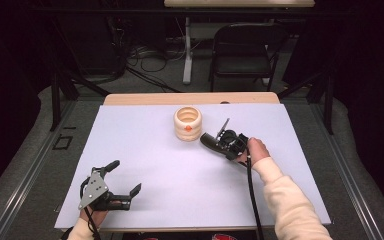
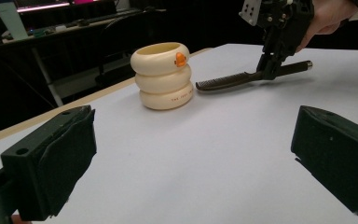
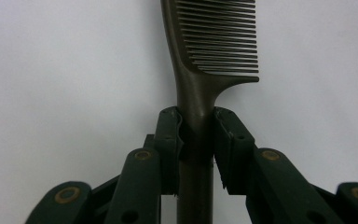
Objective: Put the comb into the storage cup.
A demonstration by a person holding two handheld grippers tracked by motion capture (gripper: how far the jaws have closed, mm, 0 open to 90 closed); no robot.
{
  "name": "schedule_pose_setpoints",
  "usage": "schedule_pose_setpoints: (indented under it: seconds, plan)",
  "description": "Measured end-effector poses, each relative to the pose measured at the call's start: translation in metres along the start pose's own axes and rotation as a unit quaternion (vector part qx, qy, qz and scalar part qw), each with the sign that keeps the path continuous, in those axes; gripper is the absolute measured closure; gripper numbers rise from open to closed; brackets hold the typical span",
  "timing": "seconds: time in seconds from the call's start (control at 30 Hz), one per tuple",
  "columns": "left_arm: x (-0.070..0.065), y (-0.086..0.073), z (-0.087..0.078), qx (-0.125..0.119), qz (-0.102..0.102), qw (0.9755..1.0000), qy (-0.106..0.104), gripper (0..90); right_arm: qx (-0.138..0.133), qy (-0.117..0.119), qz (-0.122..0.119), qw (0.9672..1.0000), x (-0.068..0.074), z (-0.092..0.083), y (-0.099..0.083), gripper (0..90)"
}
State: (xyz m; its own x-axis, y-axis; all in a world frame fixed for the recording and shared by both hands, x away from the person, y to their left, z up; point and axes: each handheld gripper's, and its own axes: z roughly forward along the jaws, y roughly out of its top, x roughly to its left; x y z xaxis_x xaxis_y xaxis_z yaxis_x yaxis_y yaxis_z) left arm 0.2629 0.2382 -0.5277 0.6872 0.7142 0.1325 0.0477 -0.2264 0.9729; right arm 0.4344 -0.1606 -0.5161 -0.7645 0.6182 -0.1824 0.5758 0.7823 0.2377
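Note:
A dark comb lies low over the white table, its toothed end pointing at a cream ringed cup with an orange mark. My right gripper is shut on the comb's handle. In the right gripper view both pads press the handle just behind the teeth of the comb. The left gripper view shows the cup standing upright, the comb beside it and the right gripper above the handle. My left gripper rests near the front left corner, open, nothing between its fingers.
The white tabletop has a wooden strip along its far edge. Beyond it stand a black folding chair and a white post, with cables on the floor. Dark curtains close in both sides.

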Motion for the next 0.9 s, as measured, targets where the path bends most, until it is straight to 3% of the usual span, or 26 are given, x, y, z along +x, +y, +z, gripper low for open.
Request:
schedule_pose_setpoints:
  seconds: [0.57,0.9]
  plan:
    - [0.0,0.0,0.001,0.003,-0.001,1.0,0.0,0.0,-0.032,0.006,0.029,0.9991,-0.003,-0.011,-0.016,72.3]
    - [0.0,0.0,0.001,0.003,0.0,1.0,0.0,0.0,-0.066,0.011,0.05,0.9965,-0.006,-0.019,-0.025,72.3]
